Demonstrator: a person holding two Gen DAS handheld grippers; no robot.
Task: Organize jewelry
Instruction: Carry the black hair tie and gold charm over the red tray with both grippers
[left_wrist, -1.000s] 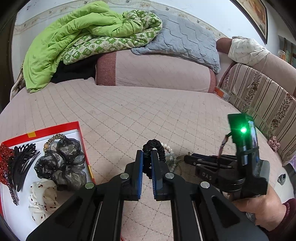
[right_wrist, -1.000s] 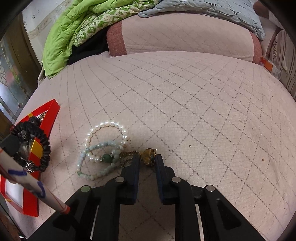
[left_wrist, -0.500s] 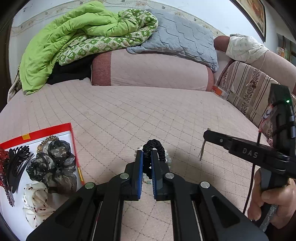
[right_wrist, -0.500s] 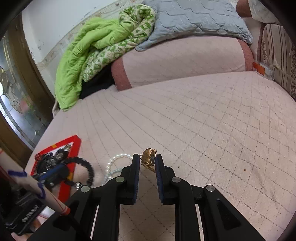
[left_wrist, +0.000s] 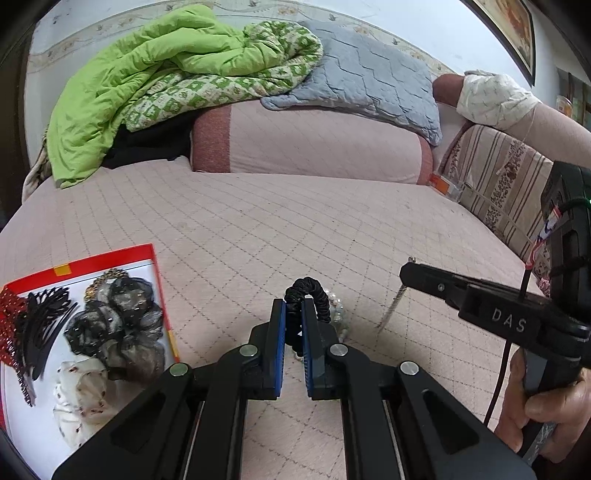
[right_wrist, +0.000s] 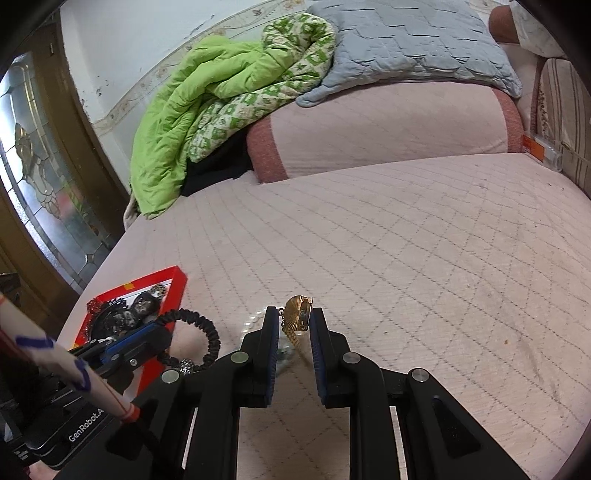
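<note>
A: What can't you make out in the left wrist view?

B: The red tray (left_wrist: 122, 254) runs off the left edge, so its near end is cut off. The pearl bracelet (left_wrist: 338, 312) is mostly hidden behind the left tool (left_wrist: 293, 325) and the black hair tie (left_wrist: 308, 291) it grips.

A: And the right tool?

B: In the left wrist view its tip (left_wrist: 410, 267) shows side-on, so the gap between its fingers can't be judged; a thin chain (left_wrist: 391, 308) hanging from it is blurred.

A: The right wrist view?

B: The gold pendant's (right_wrist: 298, 313) detail is too small to read. The tray's contents (right_wrist: 122, 314) are a dark tangle, partly hidden by the left tool (right_wrist: 147, 332). The beads (right_wrist: 255, 319) barely peek out.
</note>
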